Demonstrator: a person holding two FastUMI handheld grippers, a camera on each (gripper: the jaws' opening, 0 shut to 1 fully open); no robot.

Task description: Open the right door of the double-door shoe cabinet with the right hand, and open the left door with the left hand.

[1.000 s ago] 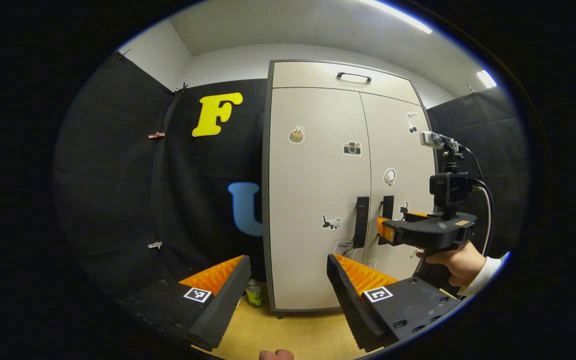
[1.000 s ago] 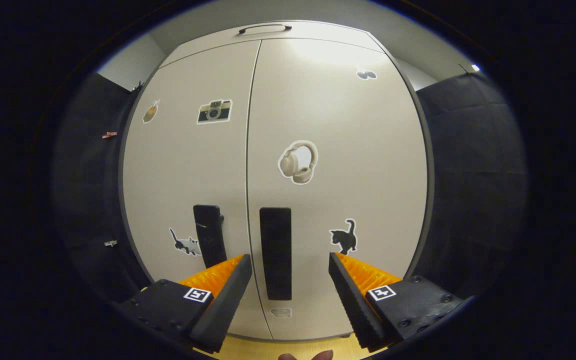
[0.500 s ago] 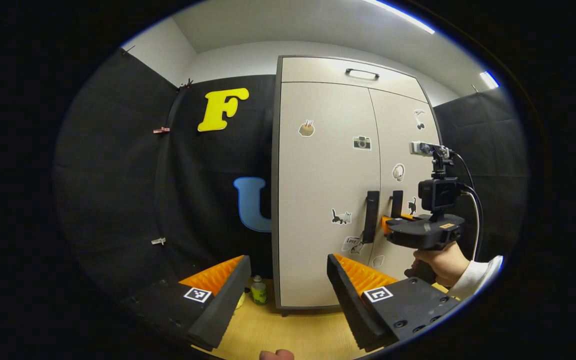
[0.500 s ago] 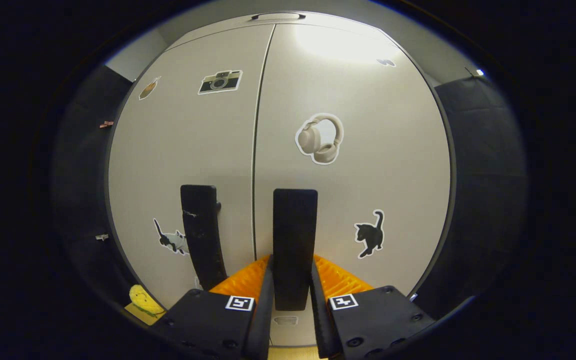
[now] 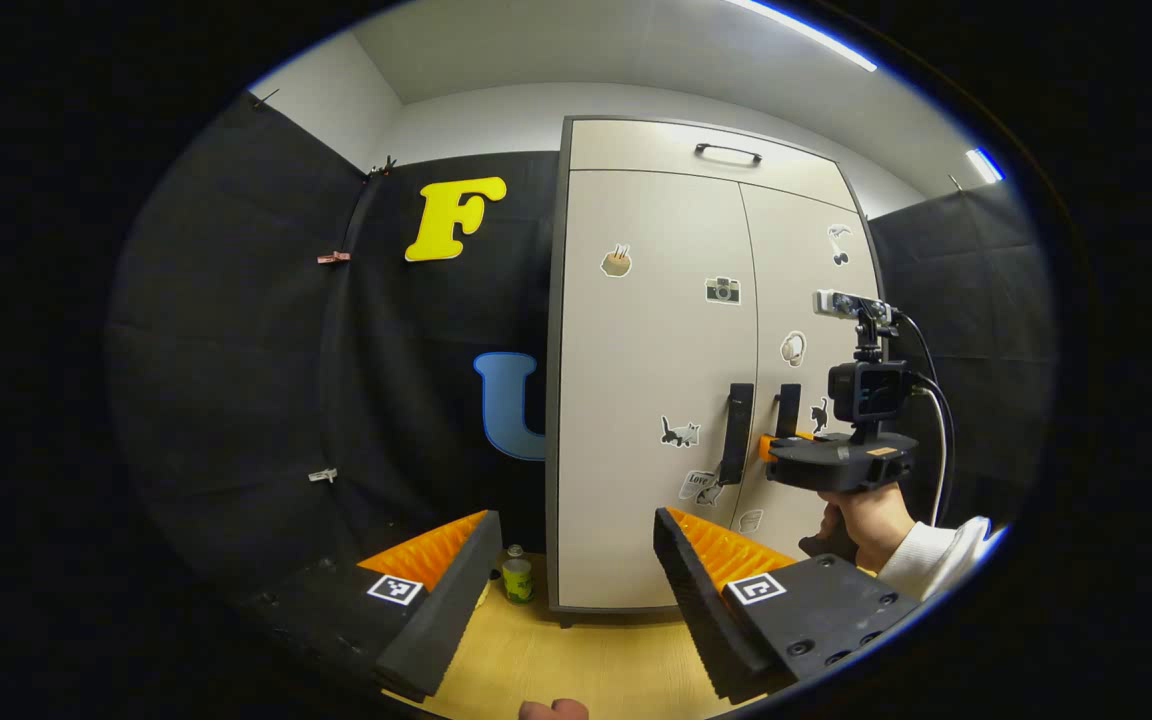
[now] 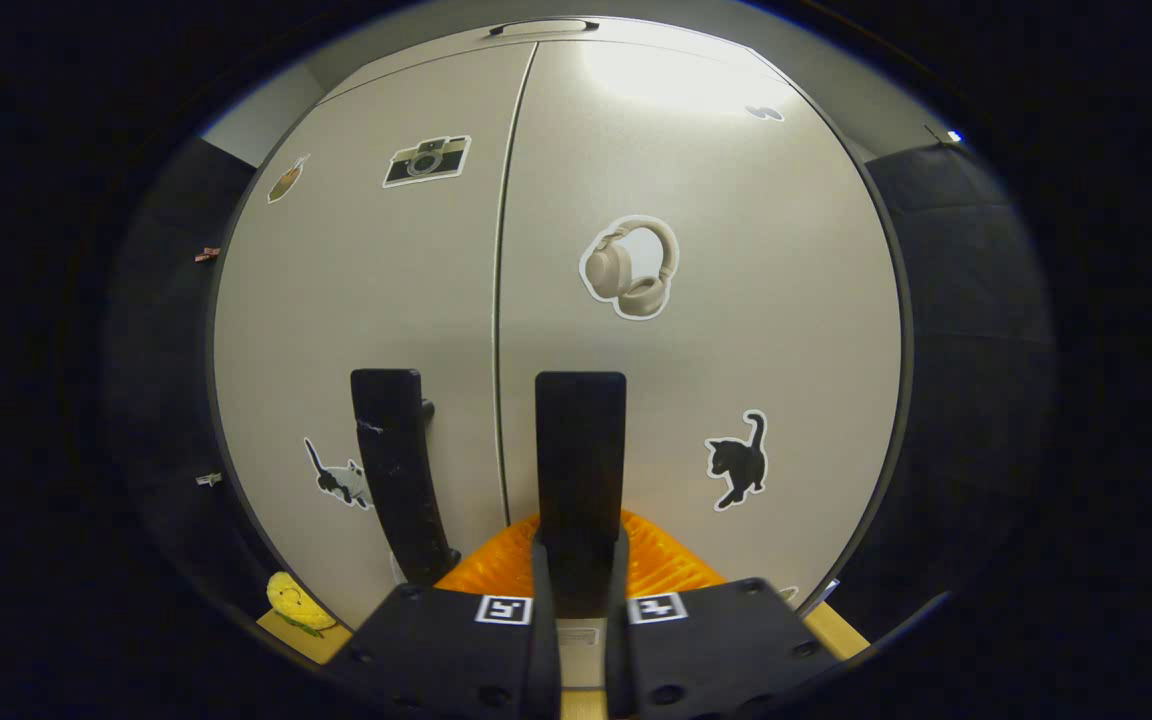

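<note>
The beige shoe cabinet (image 5: 656, 400) has two closed doors, each with a black vertical handle near the middle seam. In the right gripper view, my right gripper (image 6: 579, 575) is shut on the right door's handle (image 6: 580, 450), both fingers pressing its lower end. The left door's handle (image 6: 391, 450) stands free beside it. In the left gripper view, my left gripper (image 5: 576, 560) is open and holds nothing, well back from the cabinet and left of the left handle (image 5: 736, 432). The right gripper (image 5: 841, 462) appears there at the right handle (image 5: 787, 408), held by a hand (image 5: 861, 515).
A small green can (image 5: 515, 578) stands on the wooden floor (image 5: 576, 660) by the cabinet's left front corner. A yellow soft toy (image 6: 294, 602) lies on the floor at the lower left of the right gripper view. A top flap with a handle (image 5: 727, 152) sits above the doors.
My right gripper moved in and shut on the right door's handle, then pinched tighter. My left gripper drew back a little from the cabinet and stayed open. Both doors remain closed.
</note>
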